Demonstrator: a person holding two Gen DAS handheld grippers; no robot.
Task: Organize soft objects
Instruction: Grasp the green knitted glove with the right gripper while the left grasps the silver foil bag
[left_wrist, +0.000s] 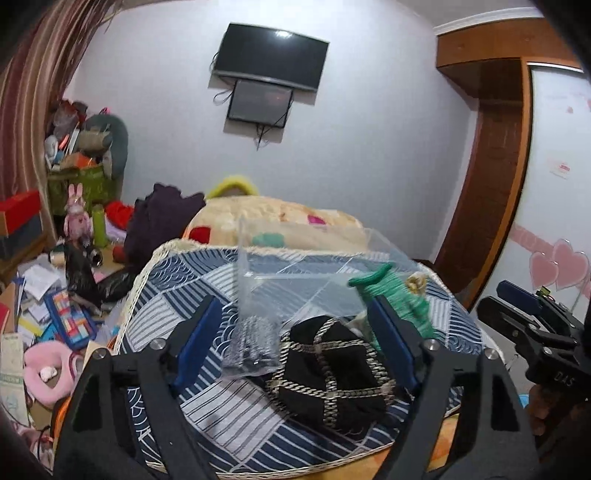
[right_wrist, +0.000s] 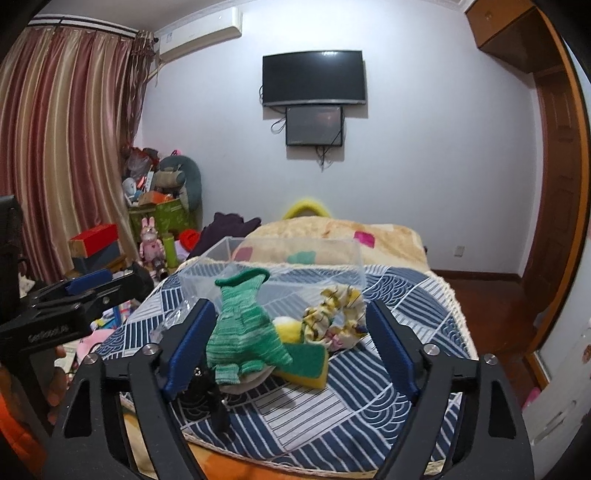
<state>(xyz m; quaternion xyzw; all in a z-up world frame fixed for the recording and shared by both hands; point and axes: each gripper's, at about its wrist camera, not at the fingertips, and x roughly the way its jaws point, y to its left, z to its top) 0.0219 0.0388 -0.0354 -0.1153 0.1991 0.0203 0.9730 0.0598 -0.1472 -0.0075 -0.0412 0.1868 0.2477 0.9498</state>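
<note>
A black cloth piece with gold rope trim (left_wrist: 328, 373) lies on the blue-and-white patterned cover (left_wrist: 207, 417), between the wide-apart blue pads of my left gripper (left_wrist: 293, 343), which is open. A clear bag with a dark item (left_wrist: 251, 343) lies to its left. In the right wrist view my right gripper (right_wrist: 290, 347) is open around a green knitted piece (right_wrist: 243, 332), a yellow-green sponge (right_wrist: 306, 365) and a patterned scrunchie (right_wrist: 332, 314). Neither gripper's pads press on anything. A clear plastic box (right_wrist: 273, 266) stands just behind the pile.
A folded cream blanket (right_wrist: 332, 236) lies behind the box. Left of the bed the floor is cluttered with papers, boxes and plush toys (left_wrist: 48, 365). A wooden wardrobe (left_wrist: 491, 177) stands to the right, and a TV (right_wrist: 314, 77) hangs on the far wall.
</note>
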